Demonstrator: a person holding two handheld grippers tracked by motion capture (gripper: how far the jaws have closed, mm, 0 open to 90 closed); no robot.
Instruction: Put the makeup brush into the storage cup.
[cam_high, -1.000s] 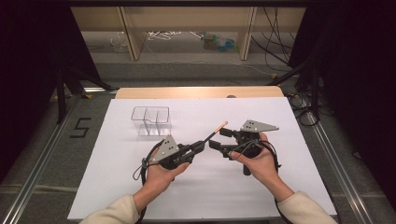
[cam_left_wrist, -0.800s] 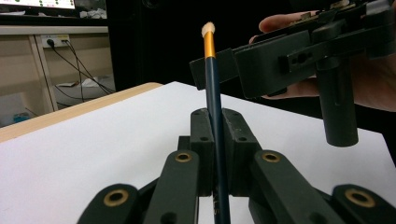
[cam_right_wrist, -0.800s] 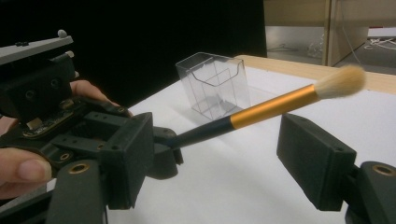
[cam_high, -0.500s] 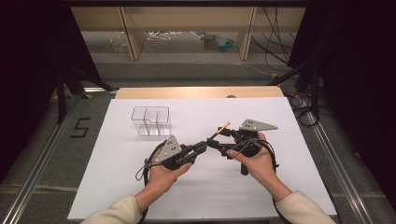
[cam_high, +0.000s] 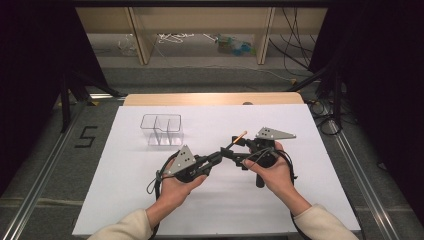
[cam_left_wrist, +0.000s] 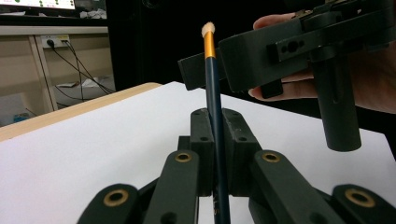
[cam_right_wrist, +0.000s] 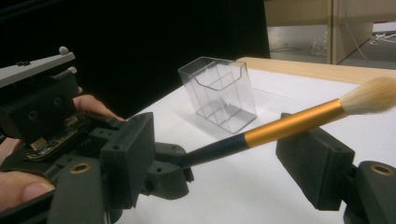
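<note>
Right now the left gripper (cam_left_wrist: 217, 154) has its jaws clamped on a makeup brush (cam_left_wrist: 214, 116), pads pinching the dark blue handle low in the left gripper view. Handle runs up centre frame to a gold ferrule and a pale bristle tip near the top edge.

The right gripper (cam_right_wrist: 219, 158) has its jaws spread wide, one block lower left and one lower right of the right gripper view. Brush (cam_right_wrist: 285, 125) crosses the gap between them diagonally, bristles at upper right (contact with the right-hand pad: cannot tell from this angle). Nothing gripped on that side.

High view: left gripper (cam_high: 222, 158) sits at frame centre and points up-right, right gripper (cam_high: 235, 147) just beside it and facing it, so the two jaw sets meet. Brush (cam_high: 238, 137) pokes up-right out of the junction, orange-looking end uppermost. Left hand (cam_high: 175, 185) comes in from lower centre, right hand (cam_high: 272, 172) from lower right.

Clear plastic organizer (cam_high: 162, 129) with inner dividers stands upright on the white tabletop (cam_high: 120, 190), upper left of the grippers and well apart from them. Same box shows in the right gripper view (cam_right_wrist: 219, 93), upper centre, behind the brush.

Tan wooden edge (cam_high: 215, 98) runs along the far side of the table. Shelving with loose cables across the top of the frame.
</note>
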